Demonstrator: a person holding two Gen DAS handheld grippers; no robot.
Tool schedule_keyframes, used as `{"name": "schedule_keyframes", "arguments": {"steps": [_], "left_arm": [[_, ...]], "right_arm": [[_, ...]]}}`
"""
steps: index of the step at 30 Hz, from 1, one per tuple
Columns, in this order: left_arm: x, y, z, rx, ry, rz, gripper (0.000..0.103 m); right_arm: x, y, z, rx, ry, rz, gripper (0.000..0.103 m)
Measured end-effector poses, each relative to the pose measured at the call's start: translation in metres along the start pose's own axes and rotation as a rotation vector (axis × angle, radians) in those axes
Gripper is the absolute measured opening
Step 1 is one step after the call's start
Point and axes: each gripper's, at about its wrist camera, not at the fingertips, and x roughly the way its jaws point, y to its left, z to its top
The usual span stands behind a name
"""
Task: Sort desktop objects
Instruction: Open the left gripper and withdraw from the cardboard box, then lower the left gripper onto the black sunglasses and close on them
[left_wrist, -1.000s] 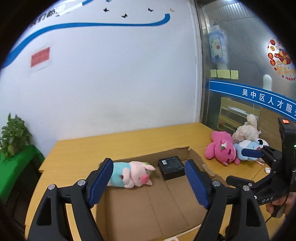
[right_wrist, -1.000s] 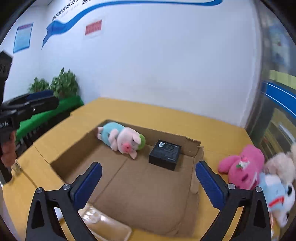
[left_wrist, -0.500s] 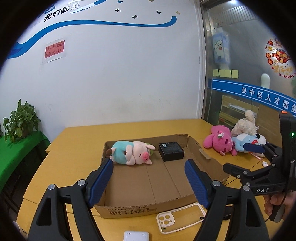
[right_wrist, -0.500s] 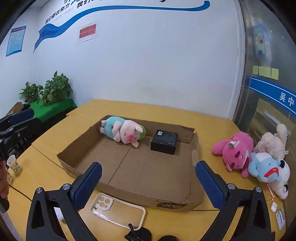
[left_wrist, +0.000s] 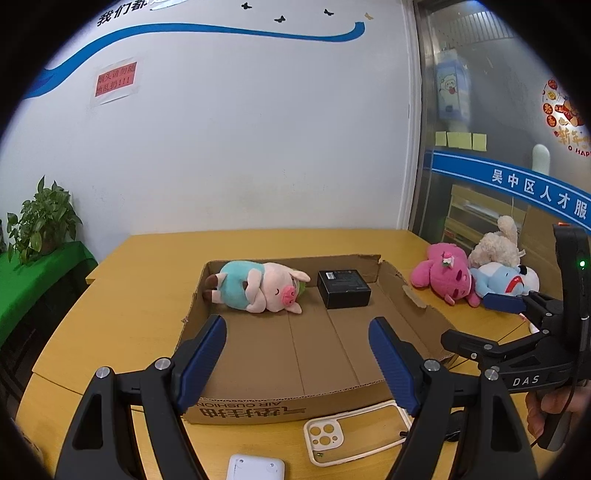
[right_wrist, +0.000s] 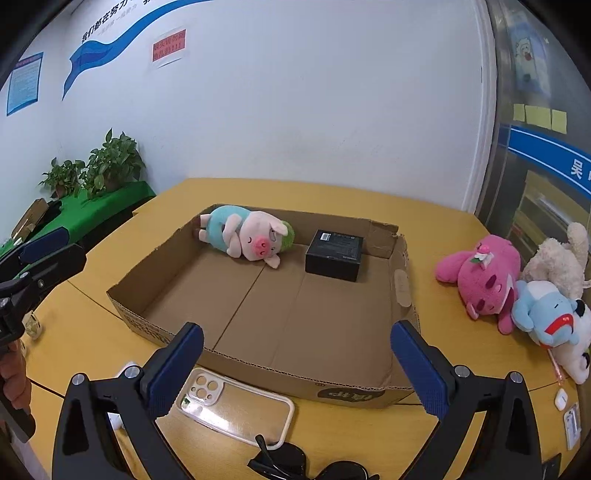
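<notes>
A shallow cardboard box (left_wrist: 280, 408) (right_wrist: 354, 393) lies on the yellow table, holding a pink pig plush (left_wrist: 258, 286) (right_wrist: 245, 236) and a small black box (left_wrist: 343, 288) (right_wrist: 336, 254). In front of the cardboard box lie a clear phone case (left_wrist: 354, 432) (right_wrist: 232, 404), a white device (left_wrist: 256, 467) and dark sunglasses (right_wrist: 295, 461). My left gripper (left_wrist: 297, 354) hangs open above the box's near wall, nothing between its pads. My right gripper (right_wrist: 297, 363) is open too, over the near wall and phone case. Each gripper shows at the edge of the other view.
A pink plush (left_wrist: 445, 277) (right_wrist: 484, 273), a beige plush (left_wrist: 496, 245) (right_wrist: 561, 258) and a blue-and-white plush (left_wrist: 506, 282) (right_wrist: 550, 317) lie right of the box. Small white items (right_wrist: 561, 400) sit at the table's right edge. Potted plants (right_wrist: 96, 166) stand on a green counter at left.
Both grippers have drawn back and sunk; the box's near wall, the phone case, the white device and the sunglasses have come into view. The jaws stayed as wide.
</notes>
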Motion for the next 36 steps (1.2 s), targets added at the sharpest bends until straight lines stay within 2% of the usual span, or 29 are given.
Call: {"name": "schedule_keyframes", "arguments": {"steps": [14,20,28,32,36], "left_arm": [[0.024,-0.005,-0.016,-0.001,0.056,-0.011,0.079],[0.032,-0.004,-0.042,-0.027,0.152,-0.054,0.080],[0.047,-0.017,-0.090,-0.069,0.310,-0.165,0.080],[0.057,-0.024,-0.102,-0.098,0.371,-0.214,0.079],[0.058,-0.030,-0.104,-0.096,0.387,-0.241,0.079]], "right_arm": [[0.010,-0.017,-0.017,0.010,0.007,0.009,0.103],[0.007,-0.036,-0.040,-0.032,0.031,0.007,0.103],[0.035,-0.101,-0.132,0.052,0.282,0.183,0.103],[0.049,-0.101,-0.151,0.032,0.341,0.259,0.103],[0.060,-0.079,-0.162,-0.008,0.387,0.312,0.103]]}}
